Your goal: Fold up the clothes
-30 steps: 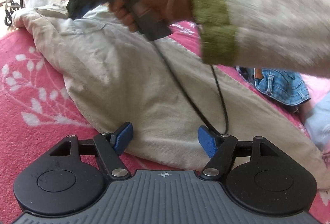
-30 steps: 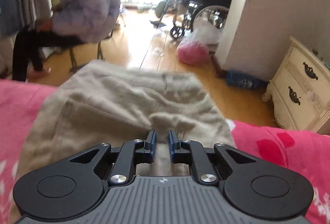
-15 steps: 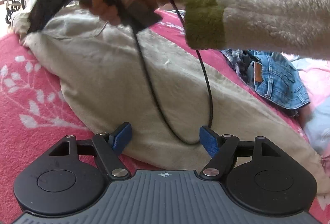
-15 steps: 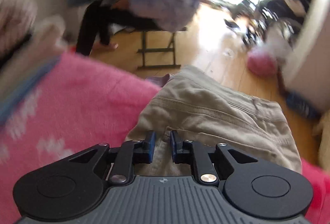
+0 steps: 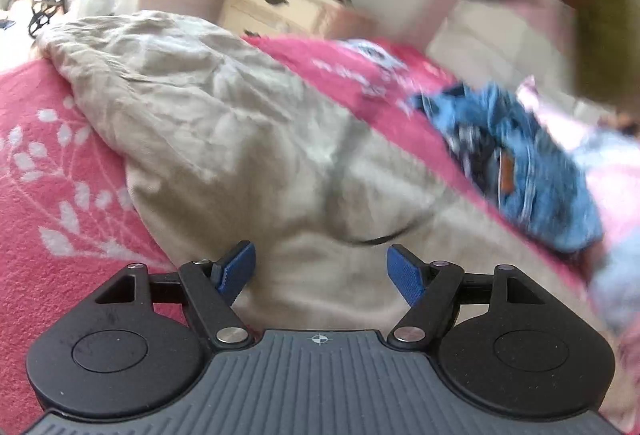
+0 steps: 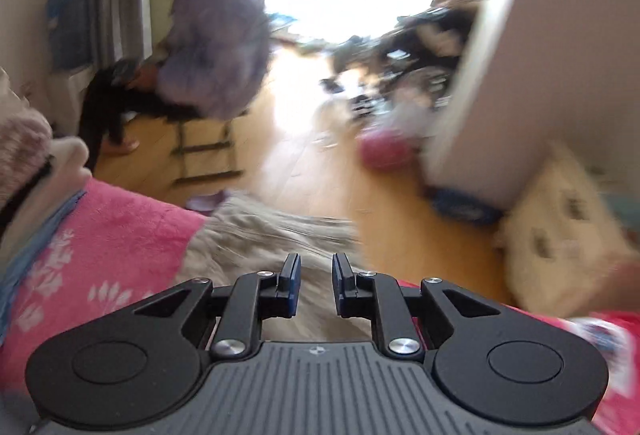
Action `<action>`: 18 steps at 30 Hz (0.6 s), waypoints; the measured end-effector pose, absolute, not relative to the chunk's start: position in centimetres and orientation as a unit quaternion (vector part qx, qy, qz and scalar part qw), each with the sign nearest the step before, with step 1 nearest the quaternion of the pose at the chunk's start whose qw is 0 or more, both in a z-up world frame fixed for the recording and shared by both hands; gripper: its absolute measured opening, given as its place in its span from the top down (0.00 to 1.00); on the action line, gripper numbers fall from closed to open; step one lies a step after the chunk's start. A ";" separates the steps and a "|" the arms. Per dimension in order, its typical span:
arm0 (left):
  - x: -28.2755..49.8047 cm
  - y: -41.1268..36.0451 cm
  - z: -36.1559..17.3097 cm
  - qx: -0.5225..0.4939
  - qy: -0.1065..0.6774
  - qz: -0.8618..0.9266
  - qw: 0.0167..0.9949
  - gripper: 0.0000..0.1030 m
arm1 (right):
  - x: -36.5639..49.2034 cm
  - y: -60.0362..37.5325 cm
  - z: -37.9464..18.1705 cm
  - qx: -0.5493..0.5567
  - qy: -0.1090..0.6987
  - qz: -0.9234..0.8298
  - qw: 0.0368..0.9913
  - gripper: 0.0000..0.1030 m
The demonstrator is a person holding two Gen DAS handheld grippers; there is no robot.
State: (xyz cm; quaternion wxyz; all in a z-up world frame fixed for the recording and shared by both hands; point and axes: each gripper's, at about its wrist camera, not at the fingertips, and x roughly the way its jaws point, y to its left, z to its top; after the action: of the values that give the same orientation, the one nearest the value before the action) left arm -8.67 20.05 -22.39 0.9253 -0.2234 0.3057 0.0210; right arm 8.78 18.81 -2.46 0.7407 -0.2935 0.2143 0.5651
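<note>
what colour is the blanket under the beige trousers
Pink, with a white leaf pattern. The blanket shows best in the left wrist view, beside the trousers.

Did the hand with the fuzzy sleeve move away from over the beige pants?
Yes. It went up and right off the beige pants; only a blurred sleeve shows at the top right corner.

Trousers (image 5: 240, 139) on blanket (image 5: 52, 163); jeans (image 5: 532, 171) right.

Bed with pink floral blanket (image 5: 48, 163). Beige trousers (image 5: 208, 123) lie rumpled across it, reaching bed's far edge. Blue denim garment (image 5: 532, 171) heaped near right side, apart from trousers.
</note>
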 end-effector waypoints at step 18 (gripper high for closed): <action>-9.6 18.5 -21.0 -0.140 0.295 0.114 0.938 0.29 | -14.9 -25.8 -14.0 0.233 0.456 0.000 0.859 0.64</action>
State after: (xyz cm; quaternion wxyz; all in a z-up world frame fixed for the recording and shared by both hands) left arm -9.61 18.49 -20.99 0.9383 -0.1399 0.2951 0.1140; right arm -14.85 -25.83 -14.05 0.8588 0.2335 0.4561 -0.0005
